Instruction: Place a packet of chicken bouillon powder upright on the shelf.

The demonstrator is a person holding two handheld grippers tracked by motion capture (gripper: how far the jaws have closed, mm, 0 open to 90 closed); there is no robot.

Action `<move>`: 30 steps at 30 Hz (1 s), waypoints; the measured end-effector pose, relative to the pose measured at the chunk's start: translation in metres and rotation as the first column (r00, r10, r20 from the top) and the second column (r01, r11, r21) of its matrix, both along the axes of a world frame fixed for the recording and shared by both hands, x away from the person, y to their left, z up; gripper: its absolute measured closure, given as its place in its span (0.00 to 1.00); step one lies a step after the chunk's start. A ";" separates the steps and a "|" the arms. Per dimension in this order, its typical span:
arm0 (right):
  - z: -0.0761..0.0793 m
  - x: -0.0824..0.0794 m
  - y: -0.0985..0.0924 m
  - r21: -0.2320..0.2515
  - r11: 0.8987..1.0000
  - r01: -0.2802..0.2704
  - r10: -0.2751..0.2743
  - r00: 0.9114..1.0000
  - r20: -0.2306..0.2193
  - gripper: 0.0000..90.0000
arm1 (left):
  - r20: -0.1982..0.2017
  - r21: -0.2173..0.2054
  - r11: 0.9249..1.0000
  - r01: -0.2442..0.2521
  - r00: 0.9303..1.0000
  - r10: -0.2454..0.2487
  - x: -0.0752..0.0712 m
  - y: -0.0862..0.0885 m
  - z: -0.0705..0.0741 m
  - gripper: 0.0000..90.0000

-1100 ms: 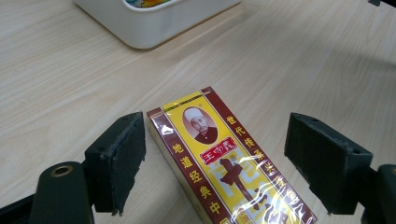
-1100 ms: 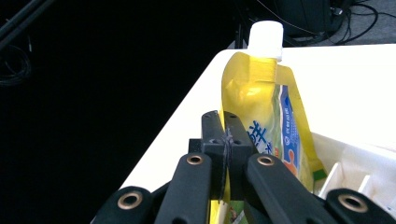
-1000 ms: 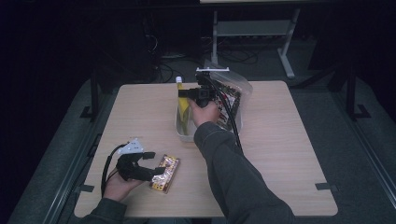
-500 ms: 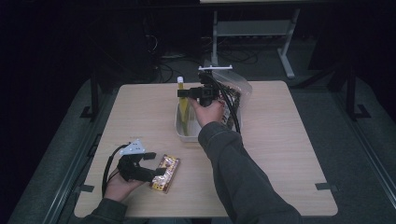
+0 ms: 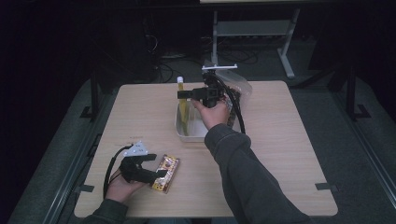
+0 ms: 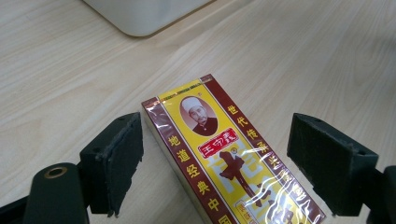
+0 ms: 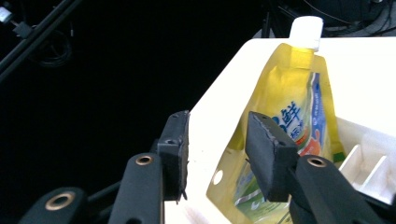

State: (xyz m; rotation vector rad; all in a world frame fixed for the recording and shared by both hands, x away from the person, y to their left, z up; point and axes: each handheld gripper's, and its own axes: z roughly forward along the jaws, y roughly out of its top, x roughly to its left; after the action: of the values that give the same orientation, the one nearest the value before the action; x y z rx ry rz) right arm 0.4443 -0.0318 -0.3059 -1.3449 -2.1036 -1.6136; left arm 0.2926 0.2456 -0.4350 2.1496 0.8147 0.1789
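High view: the right gripper [image 5: 184, 94] has just let go of the yellow stand-up drink pouch with a white cap [image 5: 183, 106], jaws freshly parted, leaving it propped in the white plastic bin [image 5: 182, 133]. Next up looks like the red-and-yellow cellophane-wrapped box [image 6: 224, 163], lying on the tabletop [image 5: 289, 154] between the spread left gripper [image 6: 224, 170].

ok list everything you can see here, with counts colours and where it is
table: 1, light wood, centre of the high view
tray: 1, white, middle of the table toward the far edge
pouch: 1, yellow with white cap, standing in the tray against its wall
bag: 1, clear, behind the tray at the far edge
box: 1, red and yellow, flat on the table near the front left
frame: 1, white metal, on the floor beyond the table
left gripper: 1, black, open astride the box
right gripper: 1, black, jaws just opened, over the tray wall by the pouch
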 end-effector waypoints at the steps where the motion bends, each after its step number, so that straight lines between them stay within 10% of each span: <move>1: 0.000 -0.001 -0.001 0.001 1.000 -0.006 0.006 1.000 0.001 0.64 | -0.001 0.003 1.000 -0.002 1.000 0.002 0.000 -0.001 0.000 0.19; 30: -0.009 -0.028 -0.034 0.018 0.998 -0.064 0.065 0.998 -0.008 0.50 | 0.010 0.034 0.999 -0.037 0.999 0.037 -0.010 -0.005 -0.006 0.18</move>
State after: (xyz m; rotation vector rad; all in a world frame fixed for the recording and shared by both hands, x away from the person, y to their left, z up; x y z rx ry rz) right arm 0.4164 -0.0657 -0.3149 -1.2628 -2.1008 -1.5946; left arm 0.2825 0.2407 -0.4415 2.1648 0.8523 0.2227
